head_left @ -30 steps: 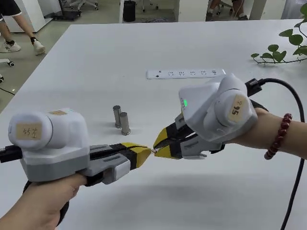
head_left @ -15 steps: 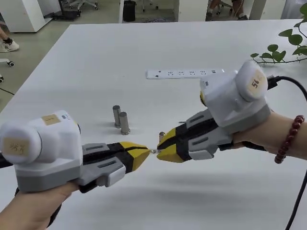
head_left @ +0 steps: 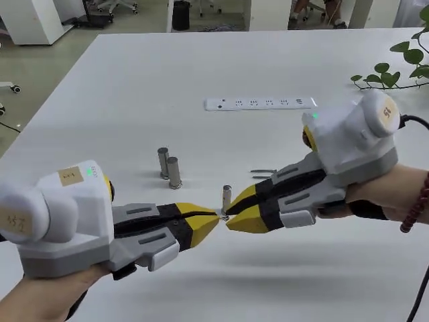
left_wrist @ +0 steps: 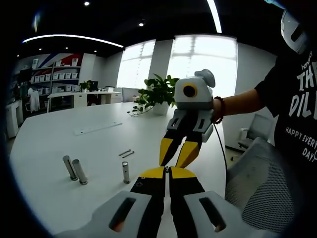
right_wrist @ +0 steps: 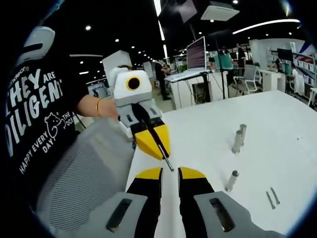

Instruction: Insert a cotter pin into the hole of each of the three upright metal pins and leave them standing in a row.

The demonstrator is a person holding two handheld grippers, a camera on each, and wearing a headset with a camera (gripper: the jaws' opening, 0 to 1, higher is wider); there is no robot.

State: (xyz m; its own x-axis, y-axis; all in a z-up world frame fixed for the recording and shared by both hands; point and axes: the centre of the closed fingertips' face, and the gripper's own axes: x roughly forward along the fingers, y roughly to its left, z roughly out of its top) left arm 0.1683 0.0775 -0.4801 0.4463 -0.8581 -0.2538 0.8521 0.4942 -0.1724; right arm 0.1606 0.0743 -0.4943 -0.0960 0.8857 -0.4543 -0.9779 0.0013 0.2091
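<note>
Closely matched, two hand-held claws meet tip to tip over a white counter (head_left: 201,67).
Head view: left claw (head_left: 213,221) and right claw (head_left: 231,216) nearly touch in front of one upright metal pin (head_left: 226,196); two more metal pins (head_left: 174,173) stand together, two loose cotter pins (head_left: 263,173) lie nearby, and the handwritten labels (head_left: 70,176) are unreadable. Left gripper view: right claw's jaws are parted; the shirt (left_wrist: 302,99) reads "HAPPY EVERY". Right gripper view: left claw pinches a cotter pin (right_wrist: 166,158); the shirt reads "DILIGENT".
</note>
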